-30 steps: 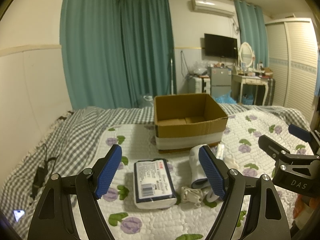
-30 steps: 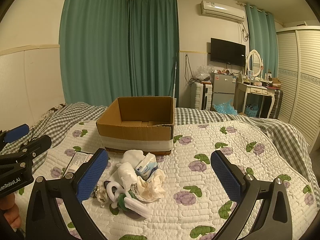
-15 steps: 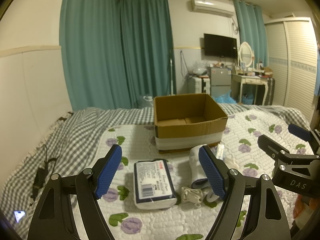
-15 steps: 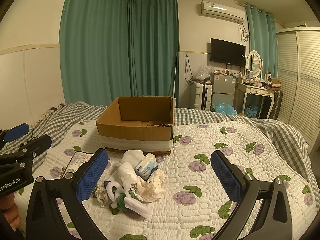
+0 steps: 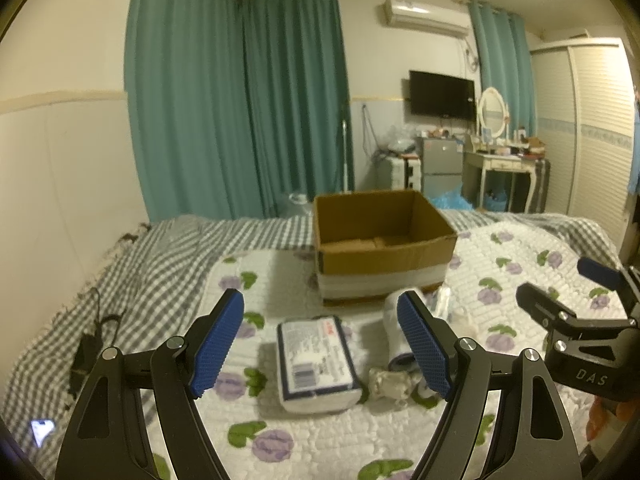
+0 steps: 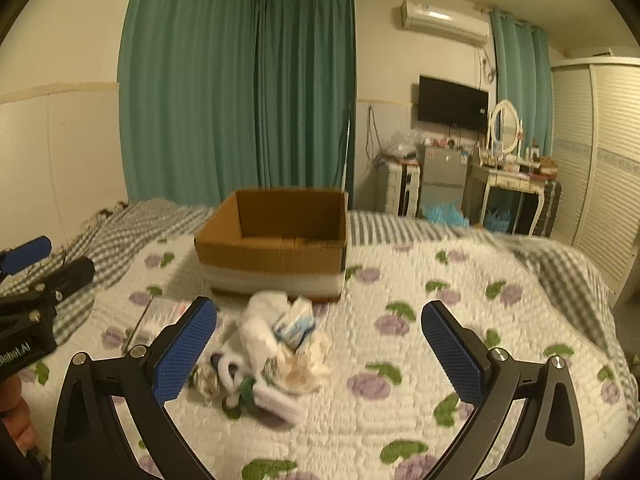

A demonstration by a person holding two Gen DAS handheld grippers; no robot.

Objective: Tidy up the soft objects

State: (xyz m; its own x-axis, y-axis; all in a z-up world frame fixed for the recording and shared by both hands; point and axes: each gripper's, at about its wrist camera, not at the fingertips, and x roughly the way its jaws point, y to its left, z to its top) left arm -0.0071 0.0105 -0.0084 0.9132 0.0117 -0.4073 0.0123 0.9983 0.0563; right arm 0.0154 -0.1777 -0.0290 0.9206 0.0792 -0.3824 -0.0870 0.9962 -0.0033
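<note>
An open, empty cardboard box [image 5: 384, 248] stands on the flowered quilt; it also shows in the right wrist view [image 6: 272, 256]. In front of it lies a pile of soft things [image 6: 268, 352]: white rolled socks, a blue-and-white packet and crumpled cloth. A wrapped tissue pack [image 5: 316, 364] lies left of the pile, next to a white roll [image 5: 394, 332]. My left gripper [image 5: 320, 344] is open and empty, held above the tissue pack. My right gripper [image 6: 320, 352] is open and empty, with the pile between its left finger and its middle.
The quilt [image 6: 440, 340] lies over a grey checked bedspread [image 5: 140, 280]. A black cable and charger [image 5: 92, 344] lie at the bed's left edge. Green curtains, a dresser with a mirror [image 6: 508, 184] and a wardrobe stand beyond the bed.
The right wrist view has shifted and blurred slightly, so the right gripper is moving a little. The left gripper has hardly moved. Nothing was taken hold of.
</note>
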